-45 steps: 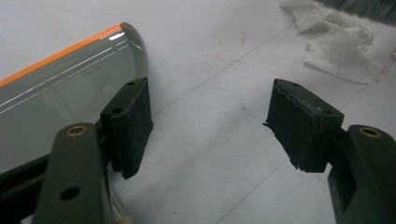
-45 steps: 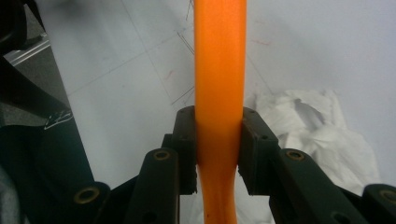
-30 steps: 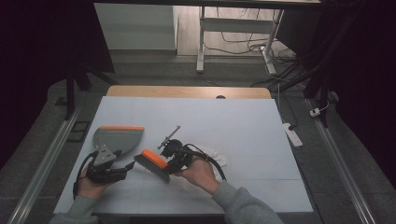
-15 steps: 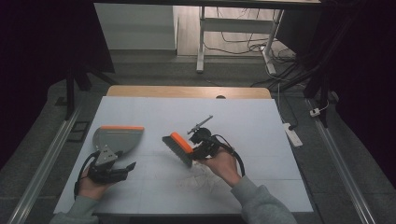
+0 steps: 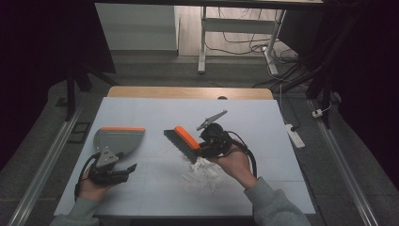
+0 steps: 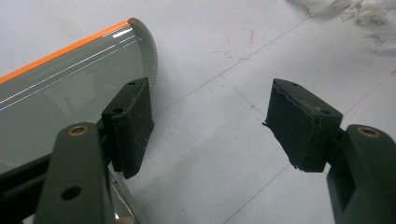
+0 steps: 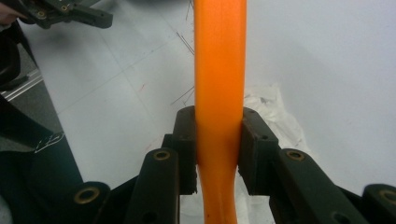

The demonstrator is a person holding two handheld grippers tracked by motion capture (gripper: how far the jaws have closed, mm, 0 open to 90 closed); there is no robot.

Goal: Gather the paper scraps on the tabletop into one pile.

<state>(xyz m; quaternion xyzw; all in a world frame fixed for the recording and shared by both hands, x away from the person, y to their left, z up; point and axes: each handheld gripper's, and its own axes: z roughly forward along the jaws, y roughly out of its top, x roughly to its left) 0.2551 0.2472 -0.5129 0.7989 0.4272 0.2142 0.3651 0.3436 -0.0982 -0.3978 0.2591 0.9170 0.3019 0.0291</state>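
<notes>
On the white table lies a grey dustpan with an orange front edge. My left gripper rests just behind it, open, with bare table between the pads; the dustpan is beside its left jaw. My right gripper is shut on the orange handle of a hand brush, held above the table with the bristles toward the dustpan. In the right gripper view both pads press the brush handle. A pile of white paper scraps lies under the right hand.
The scraps spread on the table below the brush, and their edge shows far off in the left gripper view. My left gripper shows at the top left of the right gripper view. A white power strip lies off the table's right edge.
My right hand has carried the brush to the right and upward, away from the dustpan, which uncovers the scrap pile. The left hand and the dustpan have stayed put.
</notes>
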